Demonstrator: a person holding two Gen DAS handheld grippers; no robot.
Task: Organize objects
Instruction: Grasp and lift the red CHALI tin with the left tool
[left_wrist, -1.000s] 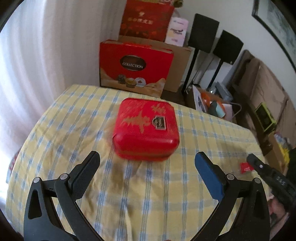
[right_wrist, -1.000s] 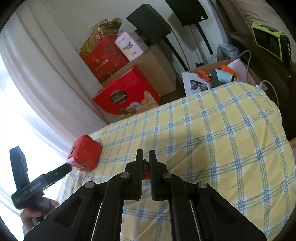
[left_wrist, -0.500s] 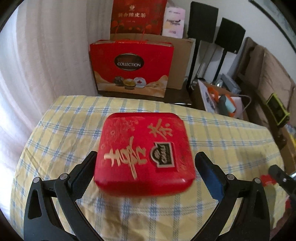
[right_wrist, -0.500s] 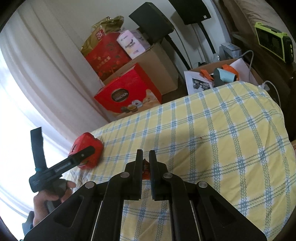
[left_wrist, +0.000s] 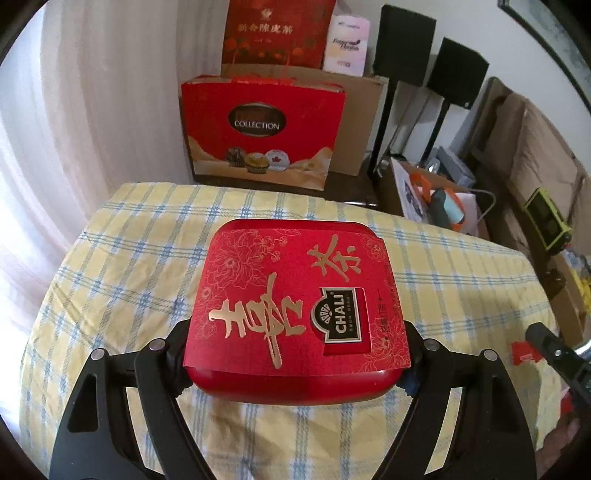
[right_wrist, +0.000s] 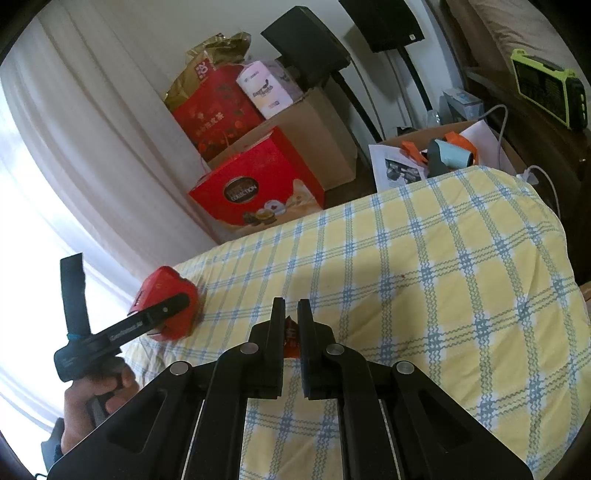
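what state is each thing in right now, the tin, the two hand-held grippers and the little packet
red tea tin: lid on, resting on the checked cloth
left hand-held gripper: jaws just closing, fingers against the tin's sides
right hand-held gripper: shut on small red packet

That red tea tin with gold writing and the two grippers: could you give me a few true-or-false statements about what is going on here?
1. The red square tea tin sits between the left gripper fingers, whose jaws have just been closing. True.
2. The right gripper is wide open and empty. False: it is shut on a small red packet.
3. The yellow and blue checked tablecloth covers the table. True.
4. The tin's lid is off. False: it is closed.
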